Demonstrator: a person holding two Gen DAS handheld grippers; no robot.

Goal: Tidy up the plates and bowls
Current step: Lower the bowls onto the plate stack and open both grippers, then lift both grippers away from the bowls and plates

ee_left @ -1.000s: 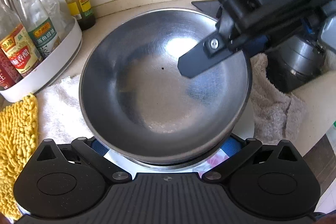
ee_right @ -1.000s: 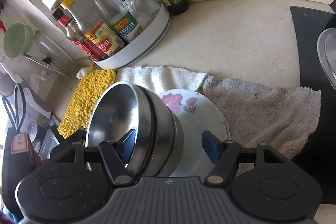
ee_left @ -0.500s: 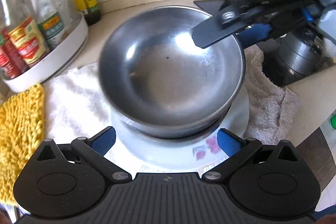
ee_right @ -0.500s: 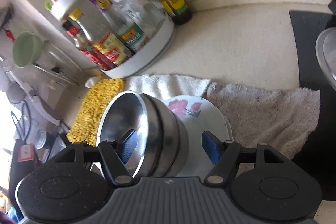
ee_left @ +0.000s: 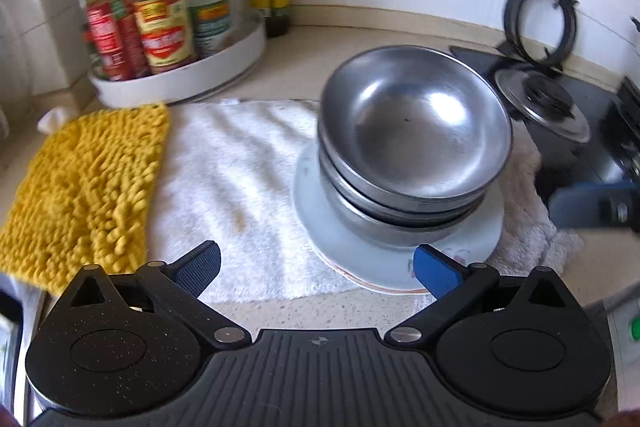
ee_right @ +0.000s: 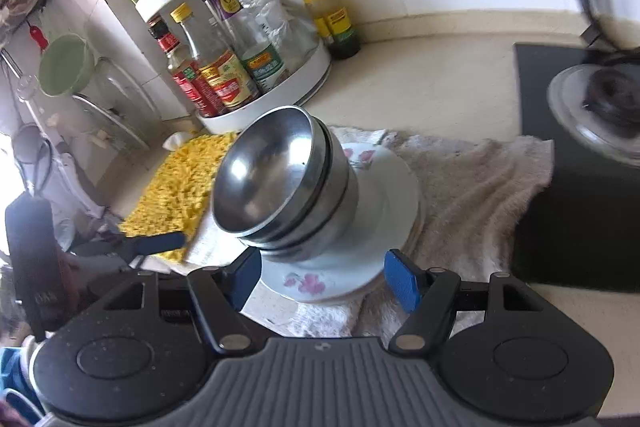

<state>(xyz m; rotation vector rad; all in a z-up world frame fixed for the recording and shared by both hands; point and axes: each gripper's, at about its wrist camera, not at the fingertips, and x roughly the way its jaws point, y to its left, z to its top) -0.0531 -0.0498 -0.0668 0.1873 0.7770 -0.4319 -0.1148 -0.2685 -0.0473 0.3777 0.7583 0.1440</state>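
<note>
Grippers first: the left gripper (ee_left: 316, 269) has its two blue-padded fingers spread wide with nothing between them, poised above a white towel (ee_left: 248, 195) and the near rim of a plate. The right gripper (ee_right: 322, 277) is likewise spread wide and holds nothing; its pads flank the near edge of the same plate without touching it.

In the left wrist view, a stack of steel bowls (ee_left: 412, 131) sits at about one o'clock from the fingers. The bowls are nested and rest on a white flowered plate (ee_left: 384, 267), mouths facing up and tipped slightly toward the camera. The stack's axis runs roughly upright. In the right wrist view the stack (ee_right: 280, 183) lies at twelve o'clock, leaning toward ten o'clock on the plate (ee_right: 392, 195).

Around them: the plate lies across the white towel and a beige towel (ee_right: 476, 183). A yellow shaggy mat (ee_left: 80, 187) lies at nine o'clock of the plate in the left view. Behind it, at eleven o'clock, a white turntable rack (ee_left: 180, 83) holds sauce bottles (ee_left: 160, 23). At three o'clock a black stovetop (ee_right: 572, 211) carries a glass lid (ee_left: 540, 107). One blue finger of the right gripper shows at the far right edge of the left view, clear of the bowls.
</note>
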